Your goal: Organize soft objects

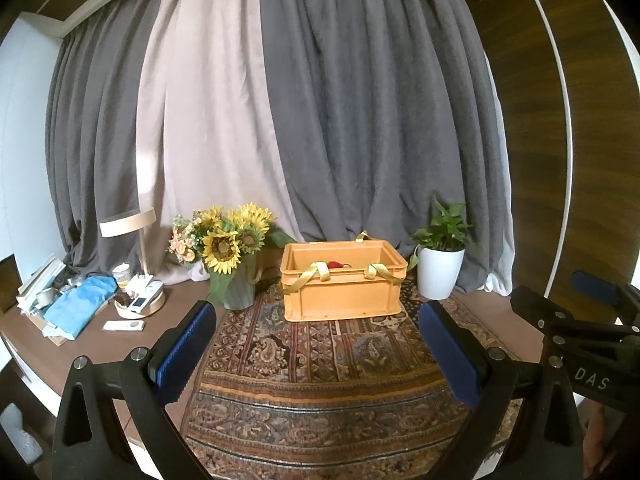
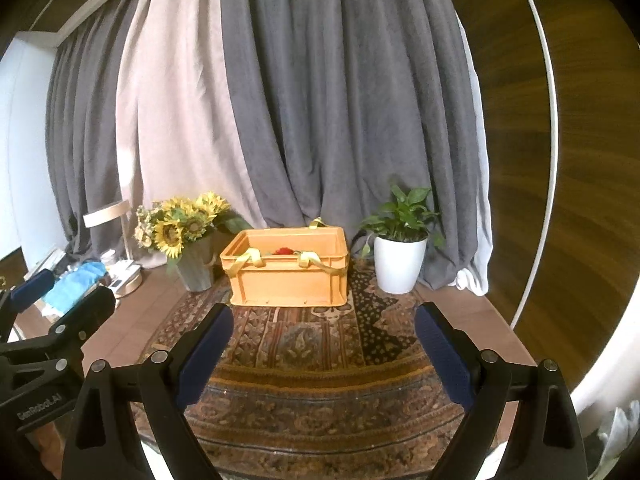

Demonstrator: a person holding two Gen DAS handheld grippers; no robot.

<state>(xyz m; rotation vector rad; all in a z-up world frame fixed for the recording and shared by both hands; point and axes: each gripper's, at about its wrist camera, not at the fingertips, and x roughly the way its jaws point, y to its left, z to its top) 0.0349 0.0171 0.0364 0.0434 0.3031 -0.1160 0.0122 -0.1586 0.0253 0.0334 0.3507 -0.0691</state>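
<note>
An orange plastic crate (image 1: 342, 298) with yellow fabric handles stands on a patterned rug (image 1: 320, 380). A red soft object (image 1: 335, 265) lies inside it, mostly hidden by the crate wall. The crate (image 2: 288, 280) and the red object (image 2: 283, 251) also show in the right wrist view. My left gripper (image 1: 316, 354) is open and empty, held above the rug in front of the crate. My right gripper (image 2: 324, 354) is open and empty, level with the left one. Each gripper appears at the edge of the other's view.
A vase of sunflowers (image 1: 234, 256) stands left of the crate. A white pot with a green plant (image 1: 440, 268) stands to its right. A lamp (image 1: 128, 224), a blue cloth (image 1: 82, 302) and small clutter sit at the far left. Grey and beige curtains (image 1: 320, 120) hang behind.
</note>
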